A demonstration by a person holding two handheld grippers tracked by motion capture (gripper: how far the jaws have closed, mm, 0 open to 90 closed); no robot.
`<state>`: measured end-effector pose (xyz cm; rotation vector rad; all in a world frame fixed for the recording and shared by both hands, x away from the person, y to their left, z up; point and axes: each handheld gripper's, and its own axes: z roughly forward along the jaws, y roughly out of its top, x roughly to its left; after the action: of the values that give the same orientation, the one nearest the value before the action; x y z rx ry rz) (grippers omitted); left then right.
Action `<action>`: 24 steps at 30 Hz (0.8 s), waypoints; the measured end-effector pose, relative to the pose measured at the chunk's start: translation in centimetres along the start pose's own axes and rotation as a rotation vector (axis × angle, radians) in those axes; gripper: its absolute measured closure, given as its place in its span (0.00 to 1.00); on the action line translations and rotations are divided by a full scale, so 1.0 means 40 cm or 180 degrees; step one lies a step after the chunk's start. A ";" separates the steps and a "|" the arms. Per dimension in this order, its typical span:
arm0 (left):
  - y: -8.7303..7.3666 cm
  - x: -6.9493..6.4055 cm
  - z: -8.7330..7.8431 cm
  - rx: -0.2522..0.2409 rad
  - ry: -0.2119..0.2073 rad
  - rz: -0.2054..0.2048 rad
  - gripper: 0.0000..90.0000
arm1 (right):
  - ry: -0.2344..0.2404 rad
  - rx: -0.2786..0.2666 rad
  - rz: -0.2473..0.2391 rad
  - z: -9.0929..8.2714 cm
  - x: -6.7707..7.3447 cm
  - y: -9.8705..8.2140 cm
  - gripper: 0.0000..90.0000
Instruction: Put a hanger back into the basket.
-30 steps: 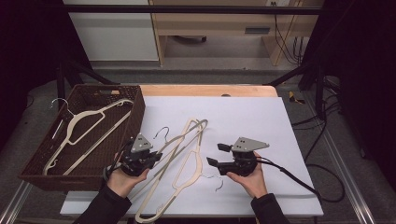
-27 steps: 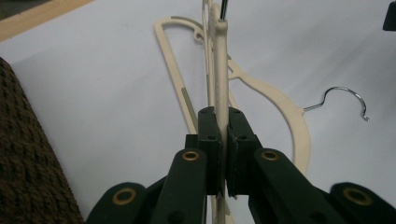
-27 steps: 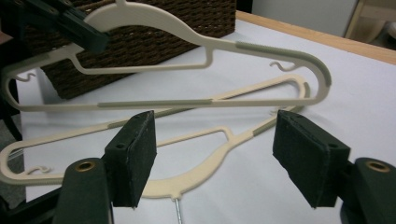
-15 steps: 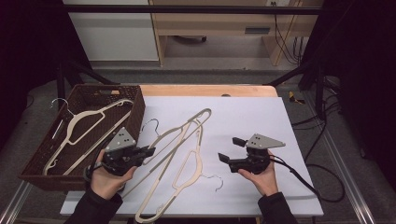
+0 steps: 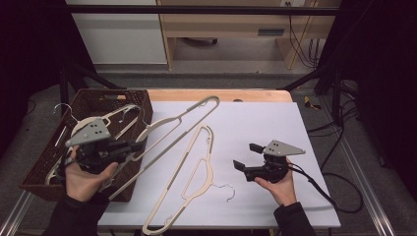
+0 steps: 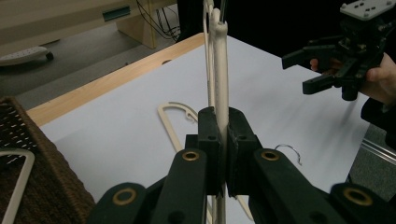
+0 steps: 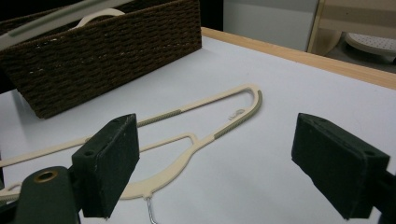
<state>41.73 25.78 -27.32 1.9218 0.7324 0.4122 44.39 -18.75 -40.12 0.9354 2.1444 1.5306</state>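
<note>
Both grippers, left (image 5: 129,146) and right (image 5: 245,157), were black, each topped by a grey three-cornered plate with small holes. Brass rivets dotted the jaw links. Dark sleeves covered both forearms.

The basket (image 5: 49,162) sat on the table's (image 5: 305,132) left edge, with a hanger (image 5: 78,125) in it. A second hanger (image 5: 194,179) lay flat mid-table, and a third (image 5: 182,115) stretched from the basket's right side out over the table.
</note>
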 end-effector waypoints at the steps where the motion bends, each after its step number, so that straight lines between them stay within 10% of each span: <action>1: 0.000 0.000 0.000 0.0000 0.0000 0.0000 0.96 | 0.0000 0.0000 0.0000 0.000 0.000 0.000 0.17; 24: 0.013 0.171 -0.022 0.0083 0.0152 -0.0270 0.96 | -0.0053 0.0033 0.0005 0.002 -0.006 -0.006 0.15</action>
<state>46.60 30.66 -26.67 1.9032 0.8514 0.3988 44.53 -18.89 -40.39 0.9502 2.1426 1.5088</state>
